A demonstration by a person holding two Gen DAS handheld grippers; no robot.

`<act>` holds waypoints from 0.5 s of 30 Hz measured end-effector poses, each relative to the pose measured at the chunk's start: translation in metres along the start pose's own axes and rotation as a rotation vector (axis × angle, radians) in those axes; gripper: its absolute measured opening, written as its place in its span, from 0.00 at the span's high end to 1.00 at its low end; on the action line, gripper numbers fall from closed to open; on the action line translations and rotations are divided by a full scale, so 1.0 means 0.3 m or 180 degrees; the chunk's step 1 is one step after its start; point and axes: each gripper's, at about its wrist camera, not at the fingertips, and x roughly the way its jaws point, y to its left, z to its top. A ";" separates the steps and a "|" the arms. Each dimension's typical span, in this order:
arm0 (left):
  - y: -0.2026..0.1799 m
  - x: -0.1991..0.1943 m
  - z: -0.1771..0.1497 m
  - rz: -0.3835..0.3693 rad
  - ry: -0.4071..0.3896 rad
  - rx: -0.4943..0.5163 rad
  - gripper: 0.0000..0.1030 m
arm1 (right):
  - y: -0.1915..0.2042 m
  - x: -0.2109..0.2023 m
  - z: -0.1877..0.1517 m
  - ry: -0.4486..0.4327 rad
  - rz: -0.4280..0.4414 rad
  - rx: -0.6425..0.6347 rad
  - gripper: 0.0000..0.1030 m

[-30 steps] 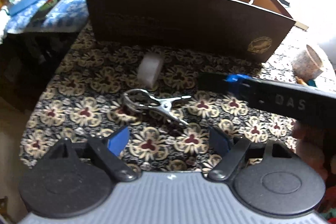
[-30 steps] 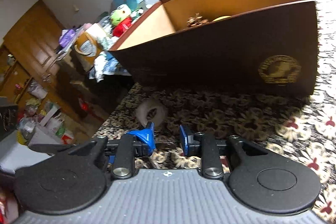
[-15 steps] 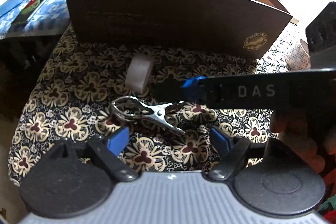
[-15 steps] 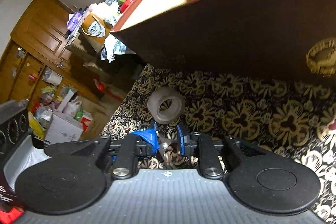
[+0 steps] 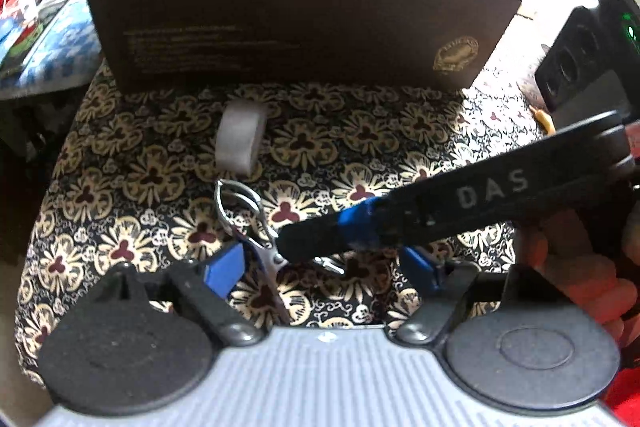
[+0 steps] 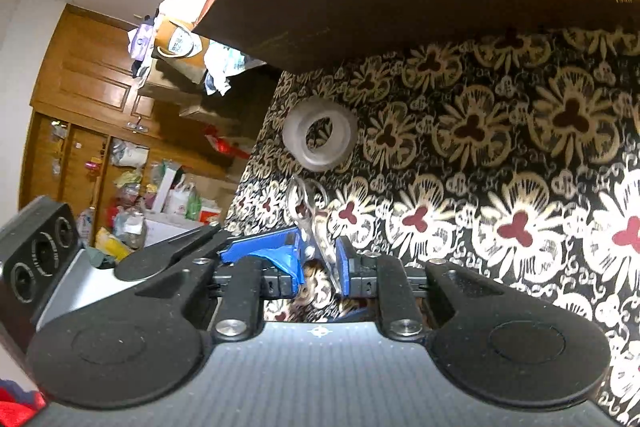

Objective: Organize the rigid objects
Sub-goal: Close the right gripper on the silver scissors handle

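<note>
Box (image 5: 280, 27): at the desk's (image 5: 400, 147) far edge.
Tape roll (image 5: 240, 139): just before the box.
Right gripper (image 6: 318, 267): clamped on metal clip (image 5: 244, 211).
Left gripper (image 5: 320, 263): fingers wide apart.

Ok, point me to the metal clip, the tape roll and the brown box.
metal clip (image 5: 236, 205), left wrist view, its looped handle.
tape roll (image 6: 320, 138), right wrist view, its ring face.
brown box (image 5: 280, 27), left wrist view, its dark front wall.
</note>
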 end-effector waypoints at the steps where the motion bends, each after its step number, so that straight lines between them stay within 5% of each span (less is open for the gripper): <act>1: -0.005 0.002 0.000 0.0026 -0.0003 0.0032 0.21 | 0.009 0.005 0.000 -0.0019 -0.0009 -0.0033 1.00; 10: 0.003 0.028 0.008 0.0236 -0.0054 0.0115 0.25 | 0.062 0.048 0.020 -0.0110 -0.0190 -0.0350 0.99; 15: 0.001 0.021 0.006 0.0319 -0.0113 0.0120 0.46 | 0.101 0.073 0.011 -0.0160 -0.0355 -0.0679 0.99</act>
